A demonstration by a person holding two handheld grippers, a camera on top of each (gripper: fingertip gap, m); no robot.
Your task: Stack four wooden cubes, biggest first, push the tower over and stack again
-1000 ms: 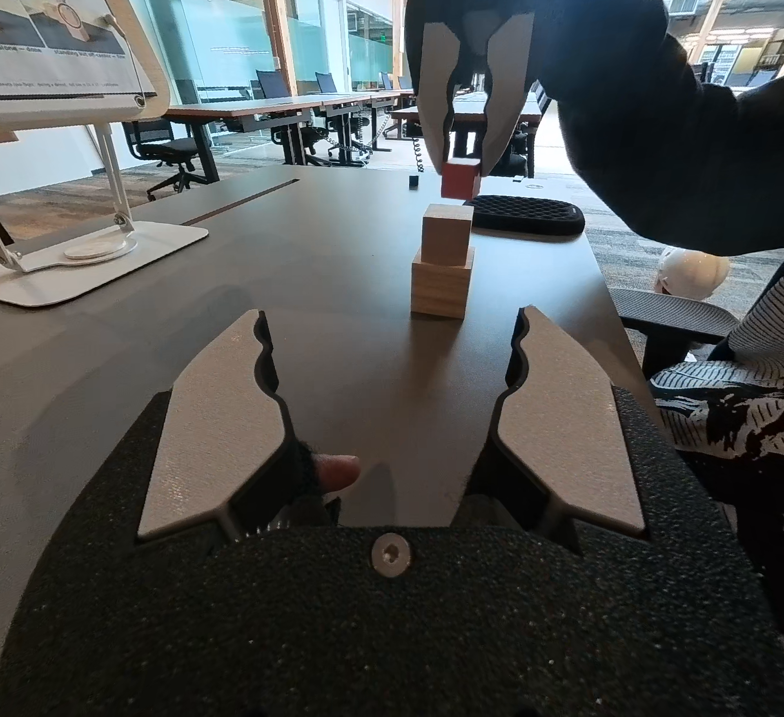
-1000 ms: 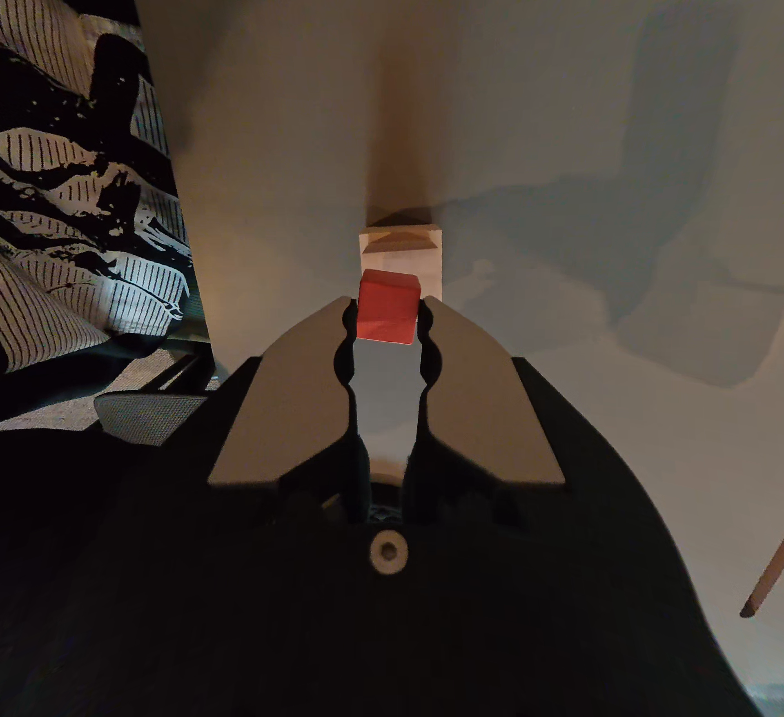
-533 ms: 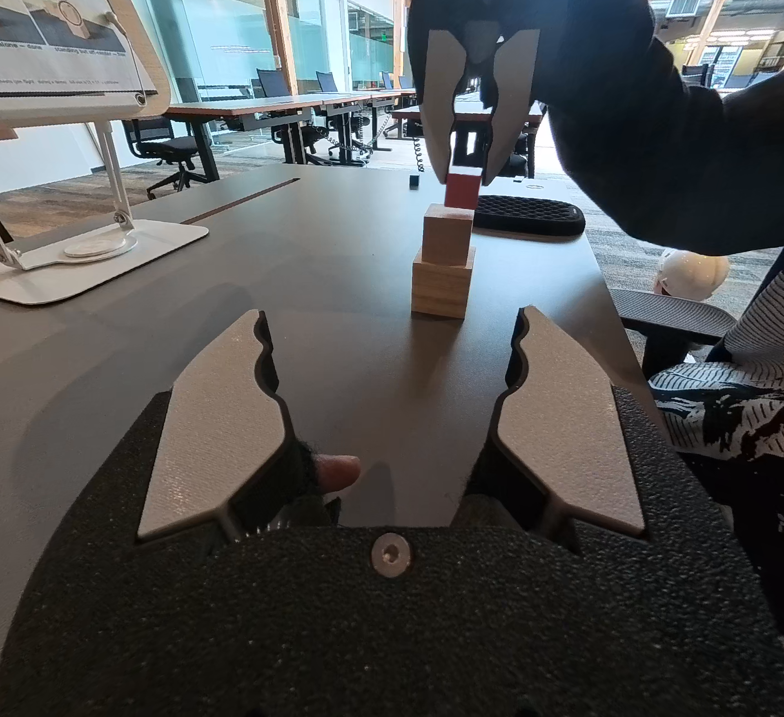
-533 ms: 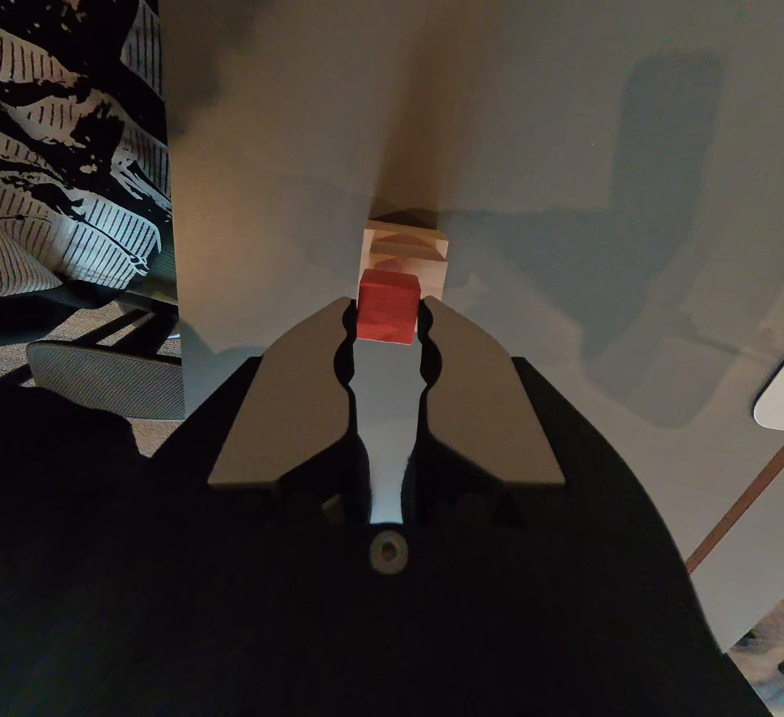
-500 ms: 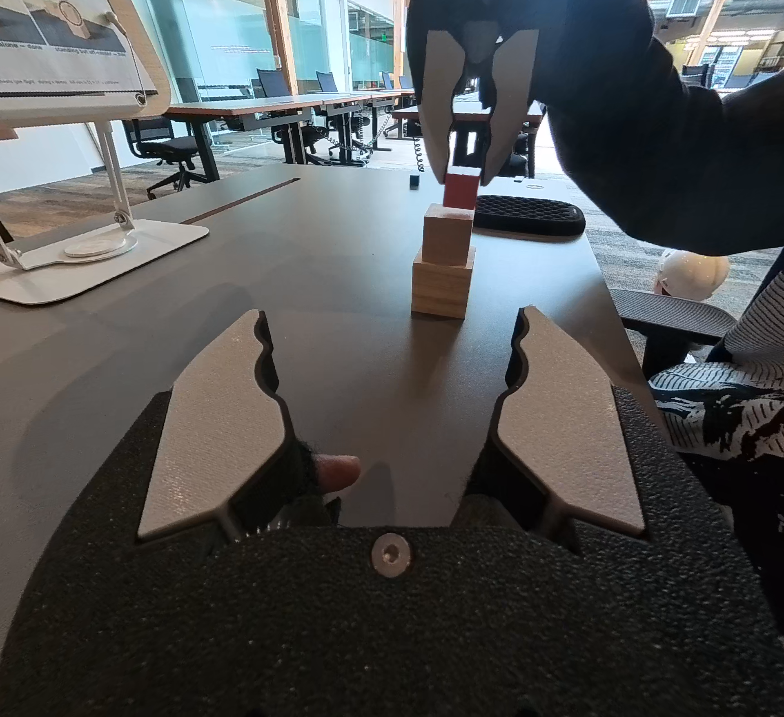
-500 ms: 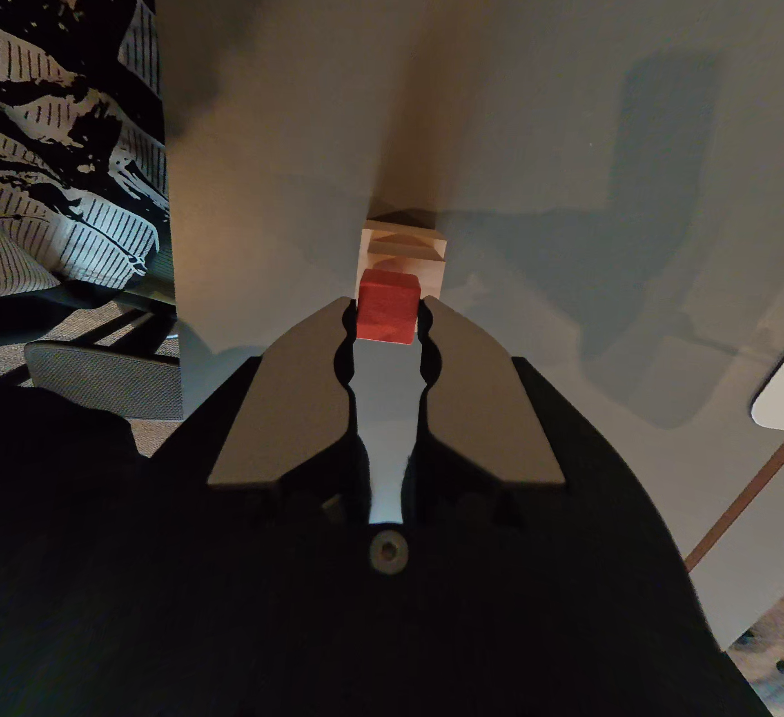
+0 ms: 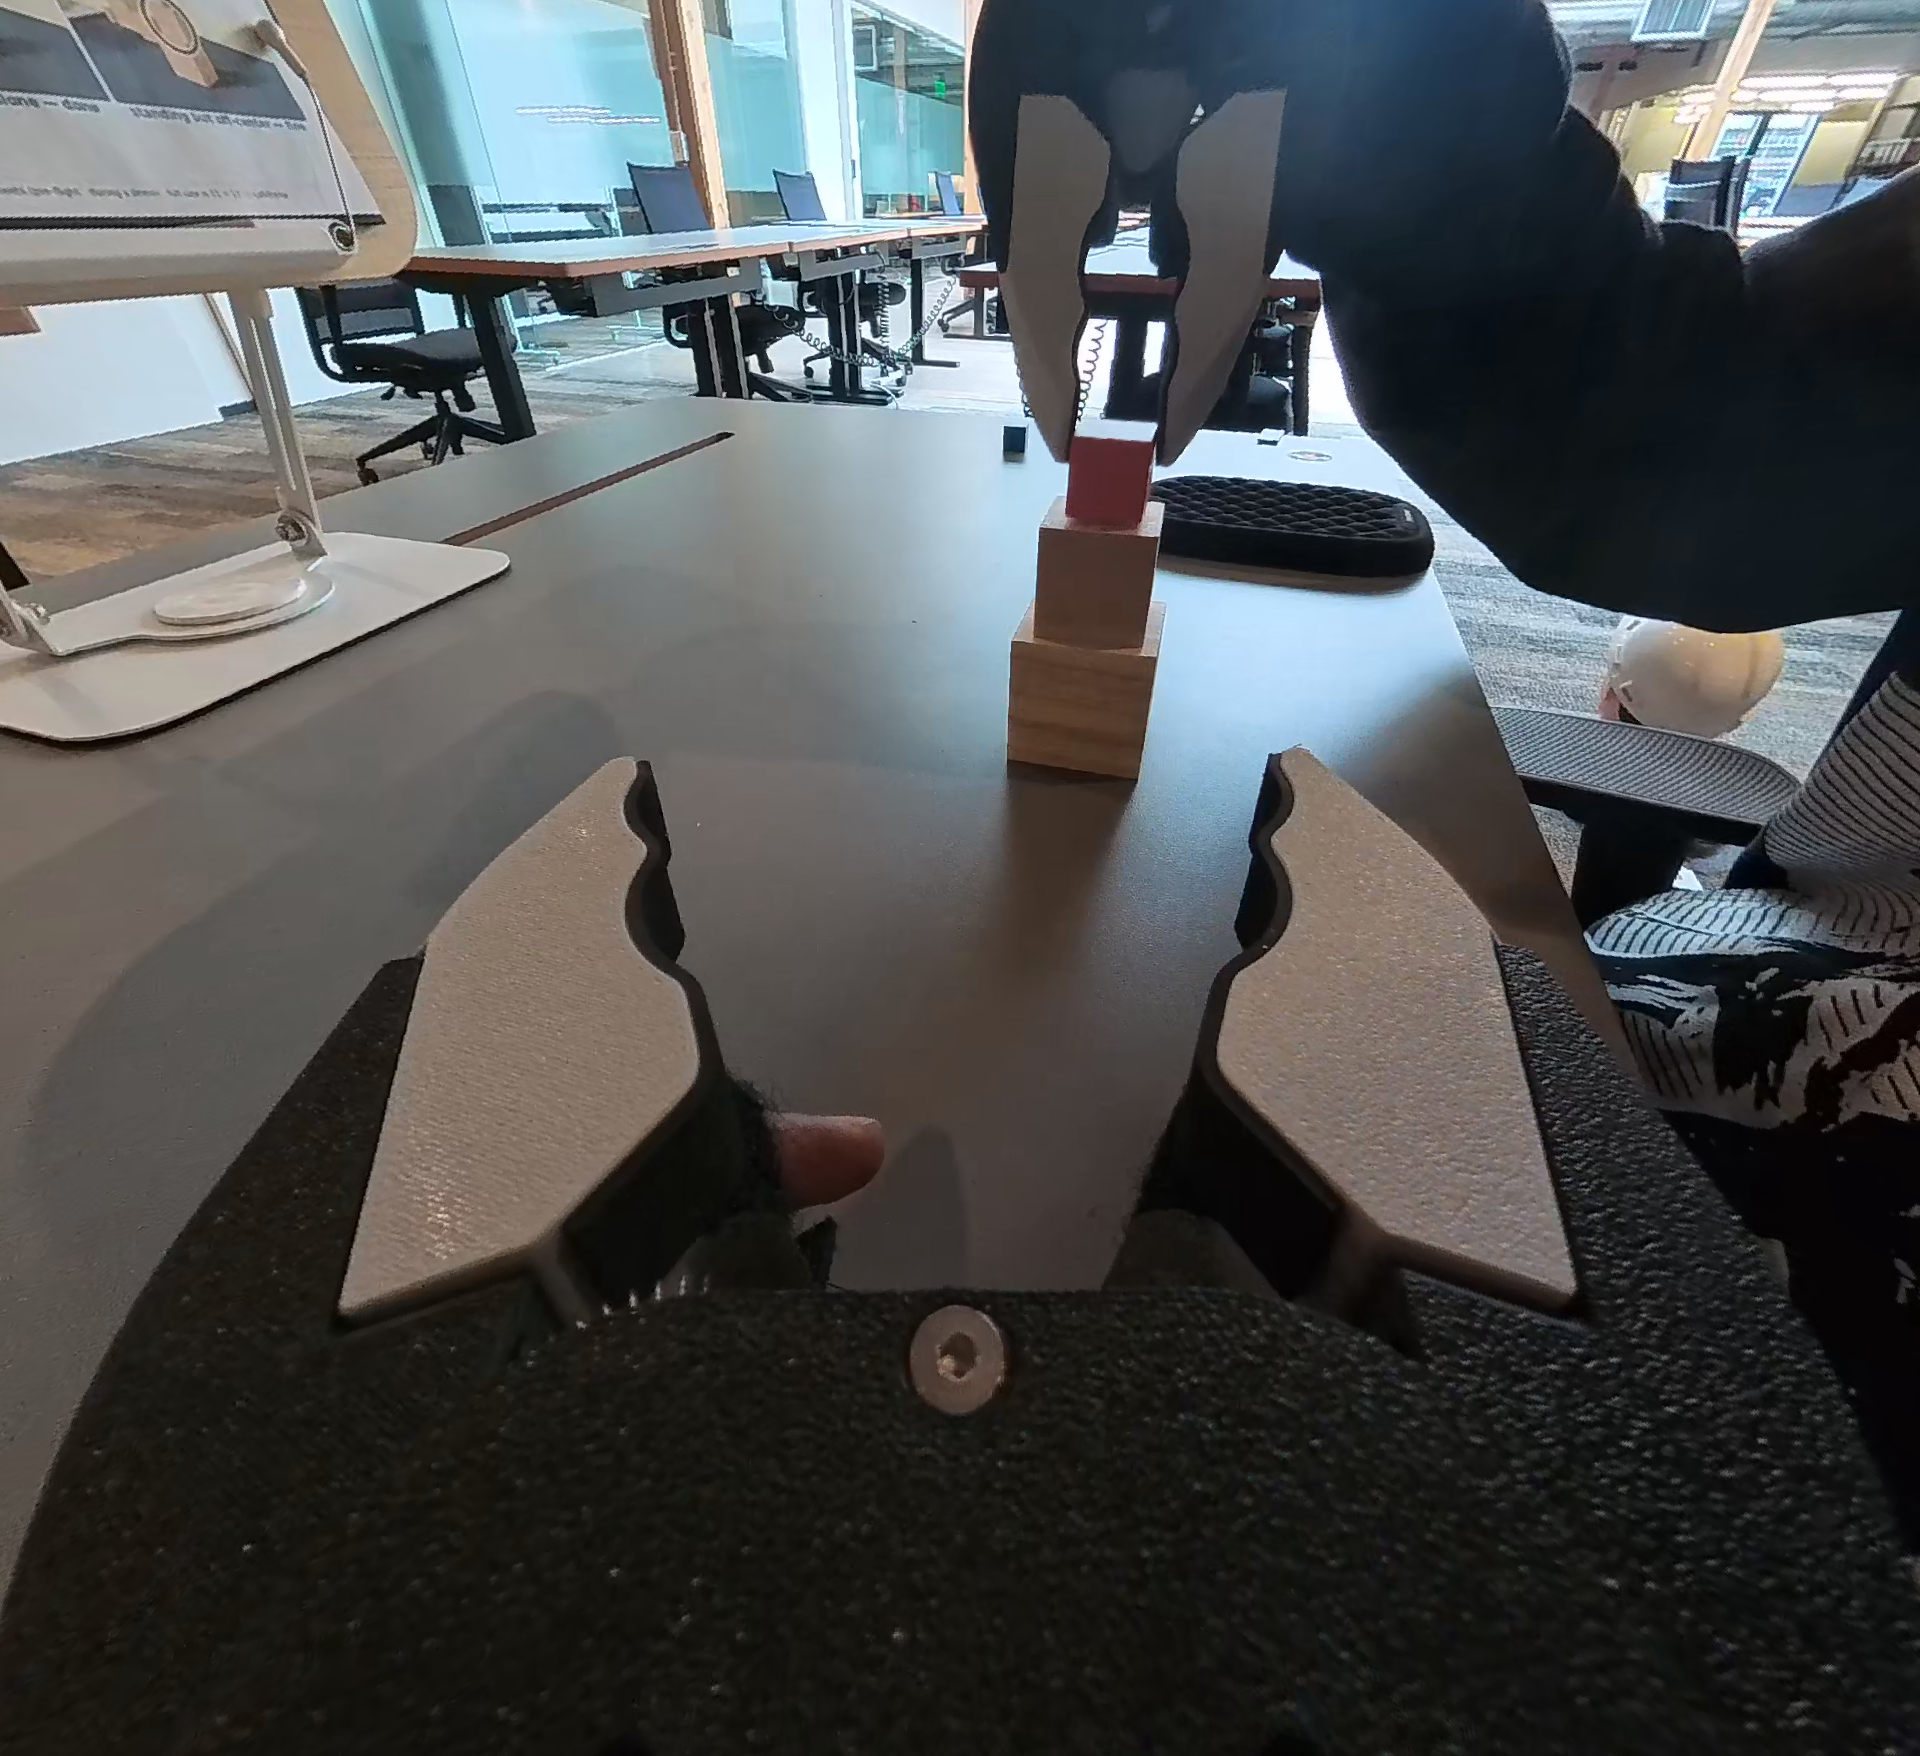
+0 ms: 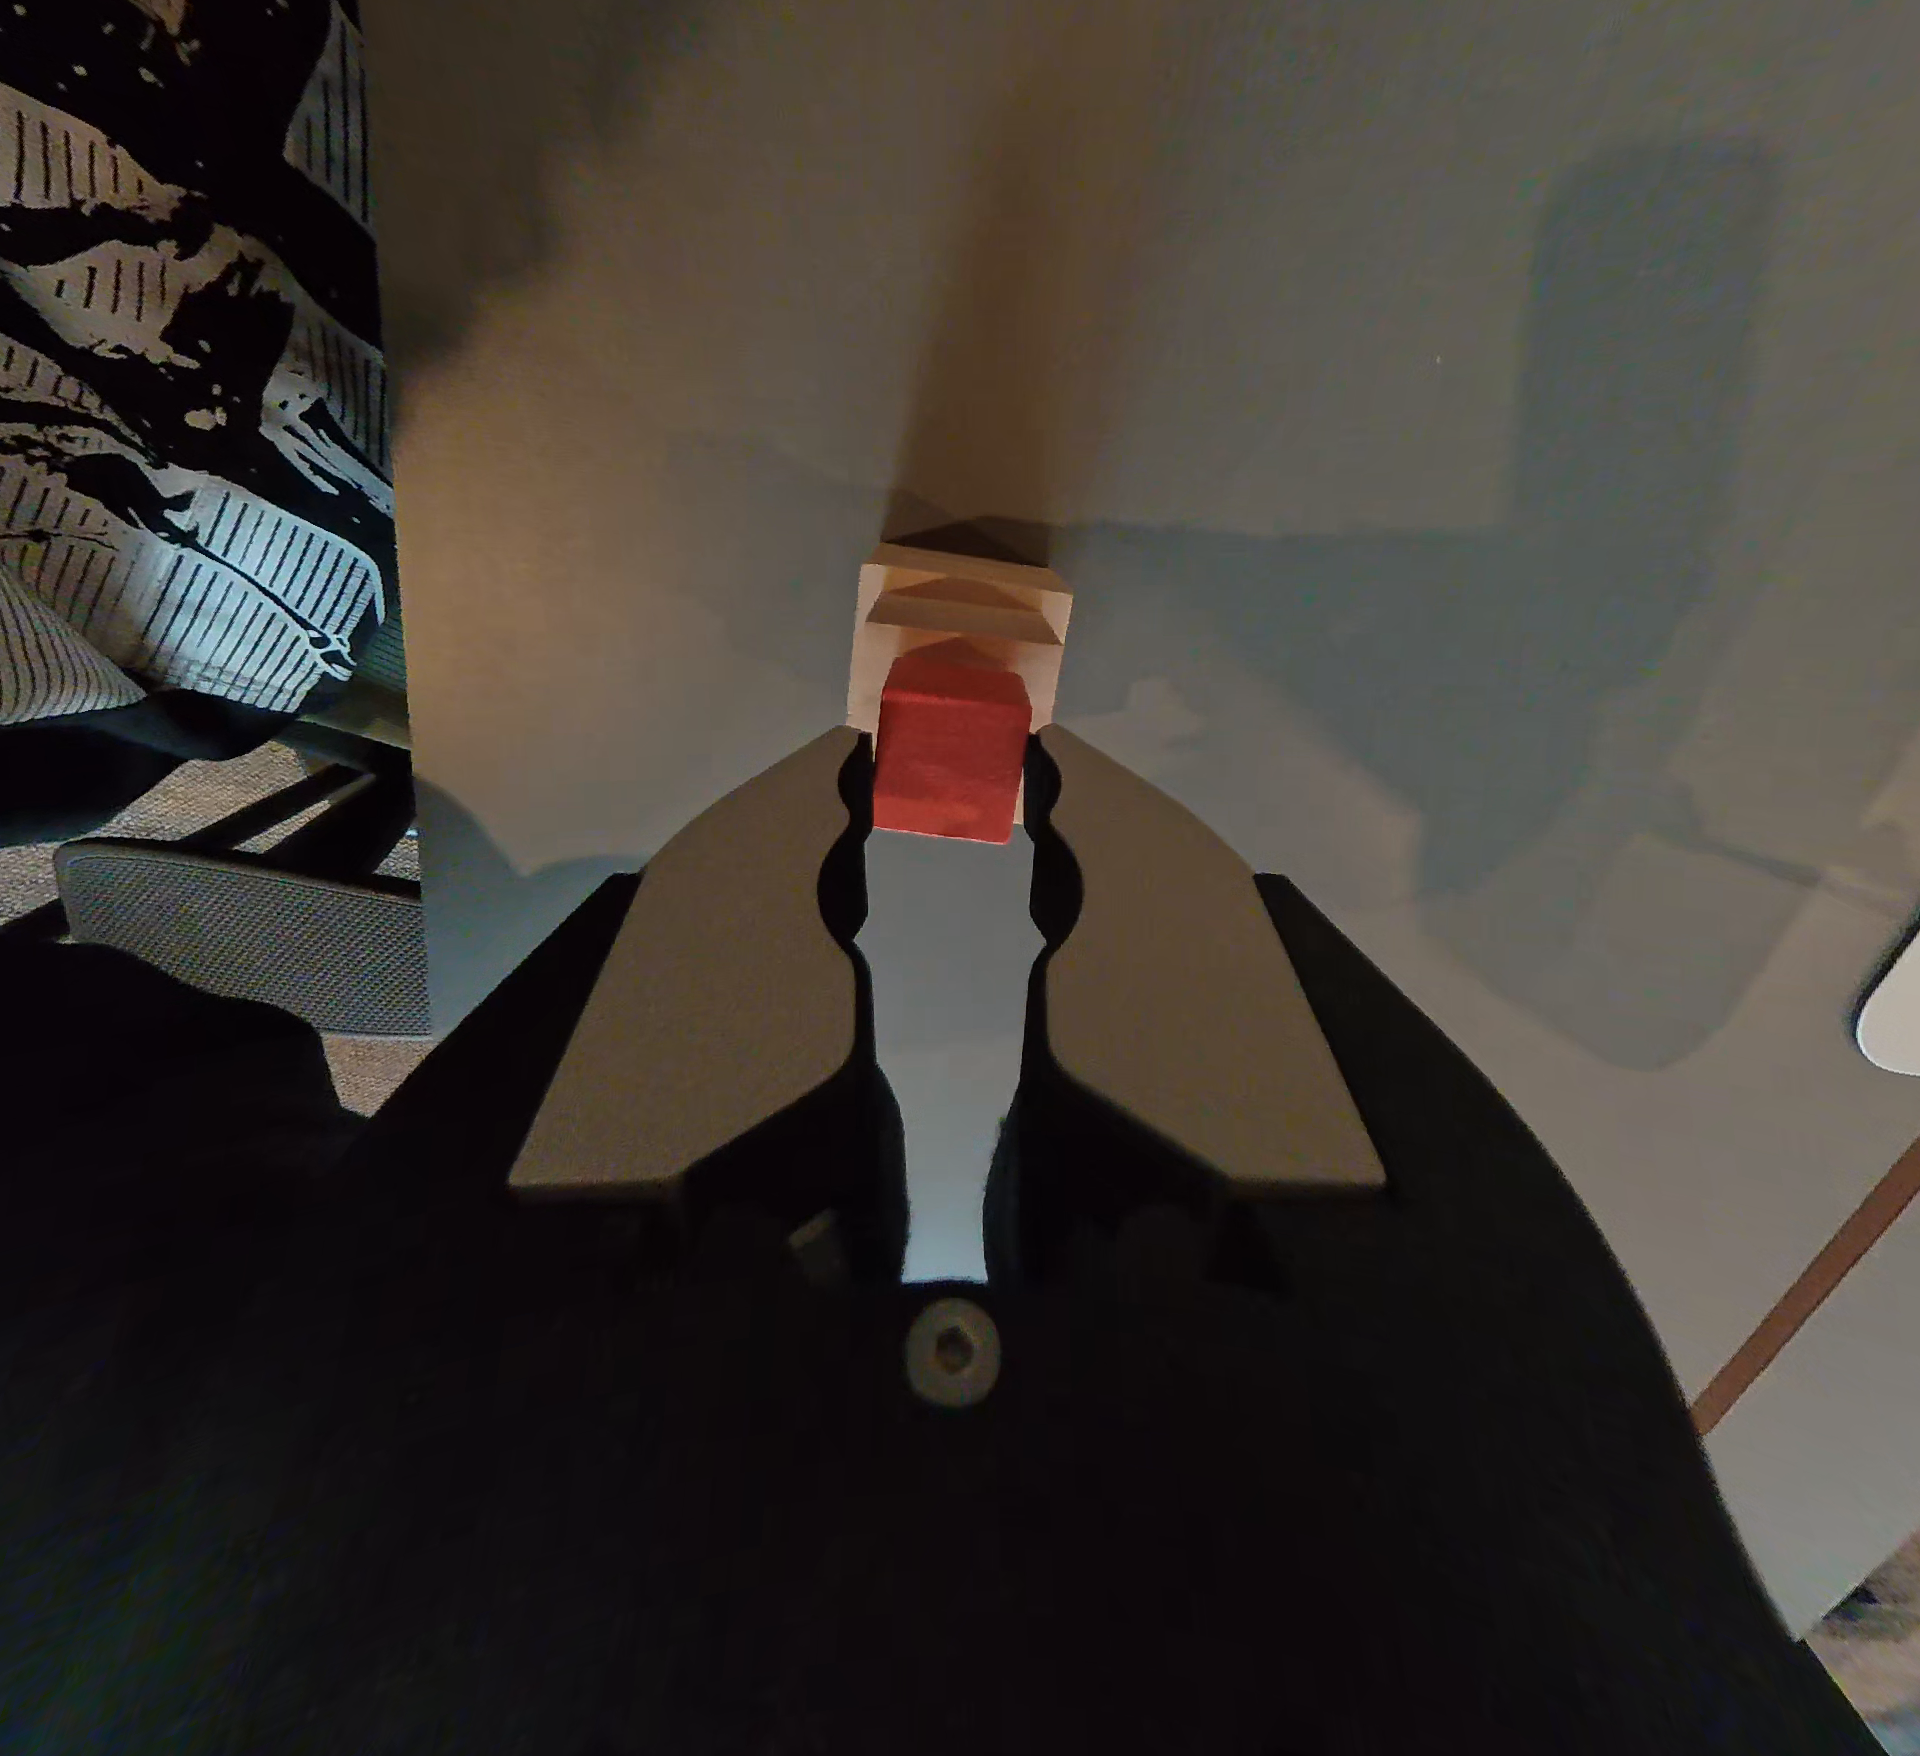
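Overhead, right gripper [image 8: 951, 750] jaws pinch the red cube [image 8: 948, 764]; left gripper [image 7: 956, 849] jaws wide.

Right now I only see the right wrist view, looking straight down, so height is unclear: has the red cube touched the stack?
Observer: Side-on, the red cube looks seated on the upper wooden cube, no gap visible.
Operator: Stack straight?
Observer: Upright; the upper wooden cube sits slightly off-centre on the bottom cube.
Operator: Left side?
Observer: The left hand-held gripper is open, empty, short of the stack.
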